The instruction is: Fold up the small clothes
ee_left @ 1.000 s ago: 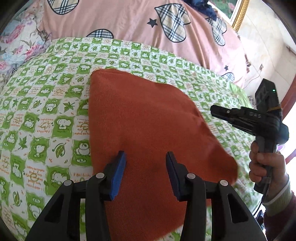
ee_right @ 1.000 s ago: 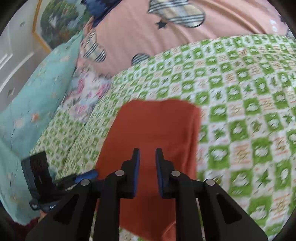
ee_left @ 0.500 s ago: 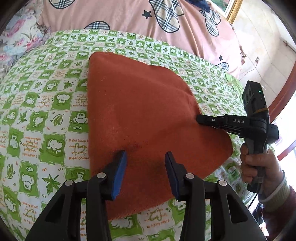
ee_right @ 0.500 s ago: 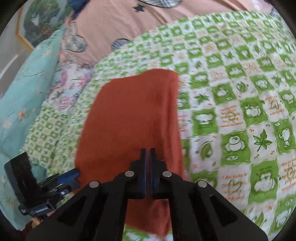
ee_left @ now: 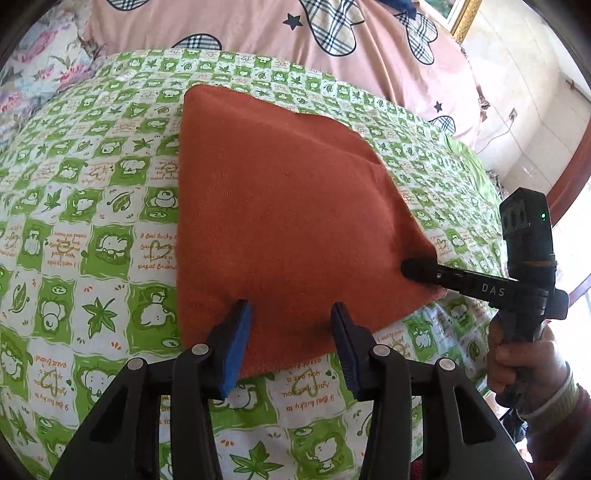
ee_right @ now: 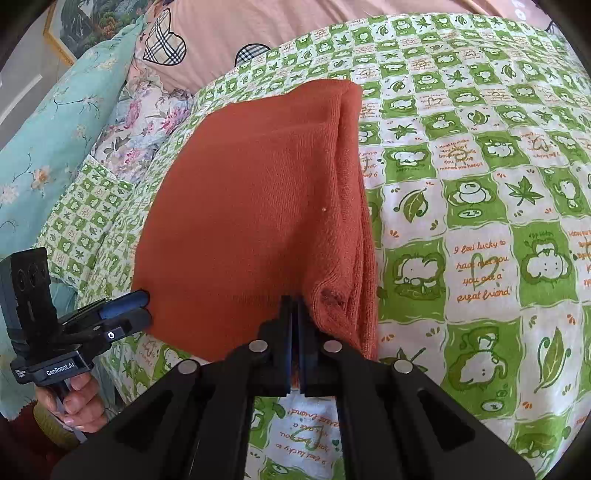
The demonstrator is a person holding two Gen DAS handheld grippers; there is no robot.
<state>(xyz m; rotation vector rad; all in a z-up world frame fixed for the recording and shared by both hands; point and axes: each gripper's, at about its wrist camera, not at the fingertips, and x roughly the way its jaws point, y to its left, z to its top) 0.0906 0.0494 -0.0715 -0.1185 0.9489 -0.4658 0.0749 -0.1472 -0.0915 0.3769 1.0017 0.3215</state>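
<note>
Now your right tongs (ee_right: 295, 306) are clenched on the near right corner of the orange knit garment (ee_right: 251, 206), their blue pads pressed together with a pucker of fabric bunched just beside the tips. Seen from the left wrist camera, those same right tongs (ee_left: 413, 266) reach in from the right and bite the cloth's right corner, with your right hand (ee_left: 524, 365) wrapped around the handle below.

Your left tongs (ee_left: 291, 325) are released, the two blue pads (ee_left: 236, 347) spread wide and poised over the garment's near edge, close above it; whether they touch it cannot be told. From the right wrist camera, the left tongs (ee_right: 142, 306) sit at the cloth's near left corner, your left hand (ee_right: 79, 402) gripping the handle.

The garment lies folded and flat on the bed, on a green-and-white checked sheet (ee_left: 92, 236) printed with elephants and leaves. Its right edge shows stacked layers in the right wrist view. Beyond it, at the far side, lies a pink duvet with plaid hearts (ee_left: 258, 26); a floral pillow (ee_right: 144, 125) and a teal flowered cushion (ee_right: 55, 122) lie to the far left.
</note>
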